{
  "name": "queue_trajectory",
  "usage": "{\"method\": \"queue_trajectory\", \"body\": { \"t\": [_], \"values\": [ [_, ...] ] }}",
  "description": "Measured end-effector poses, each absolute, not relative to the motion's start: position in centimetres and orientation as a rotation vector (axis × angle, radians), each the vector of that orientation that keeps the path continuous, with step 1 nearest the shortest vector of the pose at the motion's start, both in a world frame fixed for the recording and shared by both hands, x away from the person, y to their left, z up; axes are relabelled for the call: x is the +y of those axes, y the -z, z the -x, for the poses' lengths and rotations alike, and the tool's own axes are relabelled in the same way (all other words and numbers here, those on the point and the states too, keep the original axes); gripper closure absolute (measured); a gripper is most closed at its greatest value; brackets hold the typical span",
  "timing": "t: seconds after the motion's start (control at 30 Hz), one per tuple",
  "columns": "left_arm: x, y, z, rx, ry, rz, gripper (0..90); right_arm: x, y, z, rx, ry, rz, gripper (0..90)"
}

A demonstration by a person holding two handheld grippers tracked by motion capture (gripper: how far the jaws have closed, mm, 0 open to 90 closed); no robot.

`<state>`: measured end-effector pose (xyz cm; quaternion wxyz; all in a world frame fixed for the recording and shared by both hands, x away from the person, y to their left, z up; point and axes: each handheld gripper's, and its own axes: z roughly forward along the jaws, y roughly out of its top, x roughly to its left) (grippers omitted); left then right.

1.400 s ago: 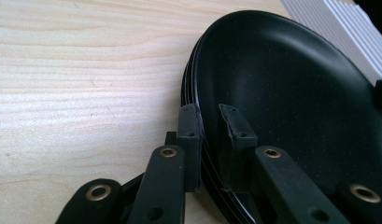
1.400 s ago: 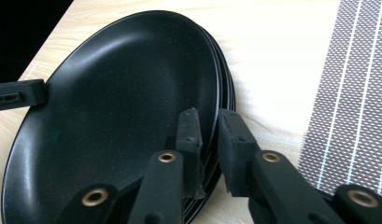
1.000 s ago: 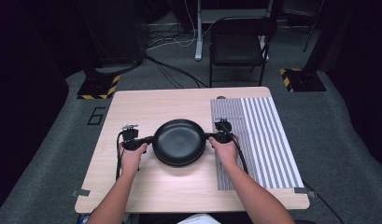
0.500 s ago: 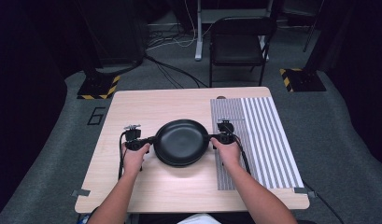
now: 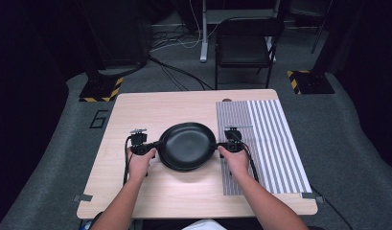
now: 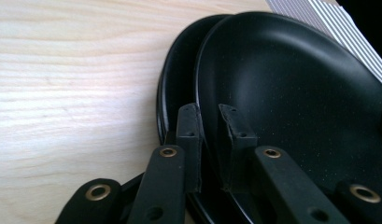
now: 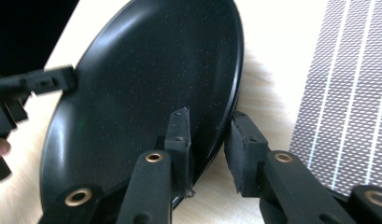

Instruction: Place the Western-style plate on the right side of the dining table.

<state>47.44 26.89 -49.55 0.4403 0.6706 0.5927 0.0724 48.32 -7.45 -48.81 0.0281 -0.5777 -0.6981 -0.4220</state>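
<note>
Two black plates are stacked on the wooden table [image 5: 155,105]. The top plate [image 5: 186,143] [image 6: 291,93] [image 7: 146,84] sits slightly askew over the lower plate [image 5: 184,167] [image 6: 177,84]. My left gripper [image 5: 157,145] [image 6: 209,116] is shut on the top plate's left rim. My right gripper [image 5: 216,146] [image 7: 211,119] straddles the right rim. Its jaws have just been opening: the inner pad lies on the plate, and pale table shows between the rim and the outer pad.
A grey striped mat [image 5: 270,143] [image 7: 347,93] covers the table's right part, just beside my right hand. A black chair [image 5: 244,43] stands on the floor beyond the far edge. Bare wood lies in front of and behind the plates.
</note>
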Motion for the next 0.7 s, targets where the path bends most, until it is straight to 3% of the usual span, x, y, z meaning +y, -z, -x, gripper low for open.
{"method": "queue_trajectory", "body": {
  "t": [0.53,0.7],
  "values": [
    [25.8,50.5,-48.1,1.455,-0.131,-1.637,72.9,-8.6,48.6,-51.0,-2.059,1.374,1.843,77.7],
    [25.4,50.6,-47.9,1.458,-0.172,-1.633,71.5,-8.2,48.6,-50.9,-2.099,1.378,1.848,73.1]
  ]
}}
